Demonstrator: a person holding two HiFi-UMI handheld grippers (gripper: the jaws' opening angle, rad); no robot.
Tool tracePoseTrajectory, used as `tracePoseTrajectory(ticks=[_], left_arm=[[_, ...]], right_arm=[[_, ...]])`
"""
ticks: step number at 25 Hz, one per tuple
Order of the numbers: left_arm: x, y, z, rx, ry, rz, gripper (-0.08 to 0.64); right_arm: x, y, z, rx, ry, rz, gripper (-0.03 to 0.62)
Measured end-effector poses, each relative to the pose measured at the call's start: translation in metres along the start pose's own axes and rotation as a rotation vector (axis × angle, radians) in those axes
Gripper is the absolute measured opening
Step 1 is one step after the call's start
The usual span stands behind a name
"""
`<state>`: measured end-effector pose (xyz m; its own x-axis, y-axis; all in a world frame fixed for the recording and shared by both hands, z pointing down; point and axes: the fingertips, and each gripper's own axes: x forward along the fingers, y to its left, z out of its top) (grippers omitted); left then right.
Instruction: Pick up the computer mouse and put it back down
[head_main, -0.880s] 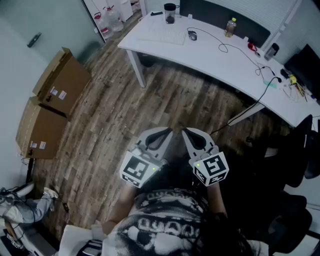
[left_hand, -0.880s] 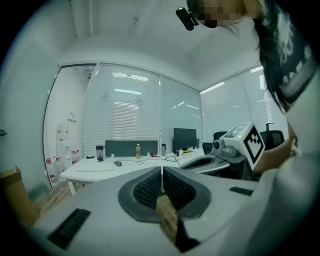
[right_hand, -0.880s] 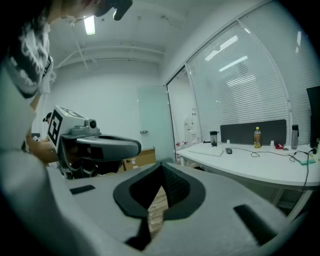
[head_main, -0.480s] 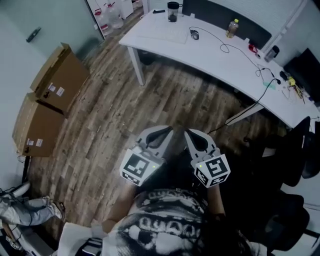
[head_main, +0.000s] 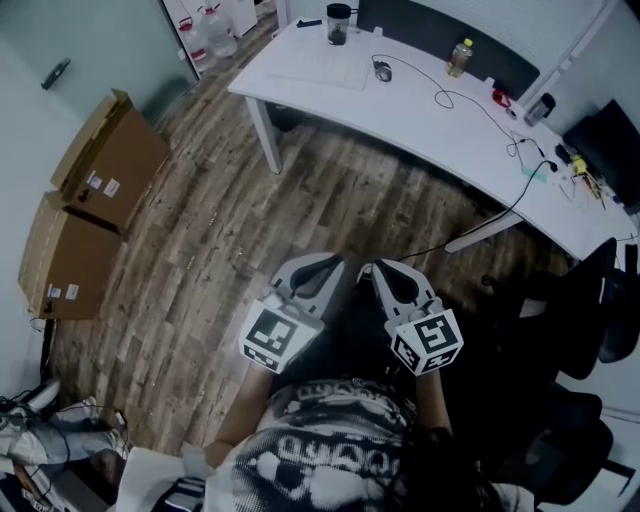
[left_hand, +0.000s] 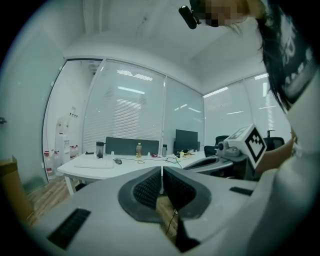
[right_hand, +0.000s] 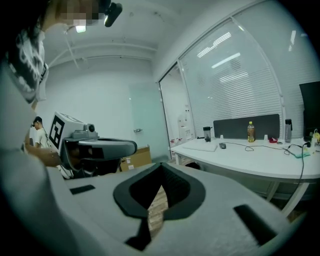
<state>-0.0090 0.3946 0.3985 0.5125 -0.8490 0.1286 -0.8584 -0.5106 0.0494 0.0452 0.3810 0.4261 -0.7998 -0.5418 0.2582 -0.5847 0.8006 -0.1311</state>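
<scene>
An office: at twelve o'clock a long white desk (head_main: 420, 112) carries a keyboard (head_main: 318, 68), computer mouse (head_main: 383, 70) and monitor (left_hand: 186, 140); black swivel chairs (head_main: 588, 305) sit at four o'clock, cardboard boxes (head_main: 88, 205) at nine, glass partitions (left_hand: 127, 115) with blinds beyond.

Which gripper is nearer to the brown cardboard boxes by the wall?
Left. The left gripper is to the right of the brown cardboard boxes, across wooden floor; the right gripper is farther right still.

No legible print (box labels (head_main: 111, 188) too small)
</scene>
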Motion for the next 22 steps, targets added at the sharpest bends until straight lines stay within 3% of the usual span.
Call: tracePoseTrajectory(ticks=[9, 22], left_arm=[[0.044, 0.051, -0.006, -0.005, 0.043, 0.093, 0.006], [0.214, 0.107, 0.048, 0.052, 0.028, 0.120, 0.006]], right_arm=[[0.053, -0.051, 0.004, 0.015, 0.008, 0.066, -0.005], [0.115, -0.226, 0.069, 0.003, -0.042, 0.073, -0.005]])
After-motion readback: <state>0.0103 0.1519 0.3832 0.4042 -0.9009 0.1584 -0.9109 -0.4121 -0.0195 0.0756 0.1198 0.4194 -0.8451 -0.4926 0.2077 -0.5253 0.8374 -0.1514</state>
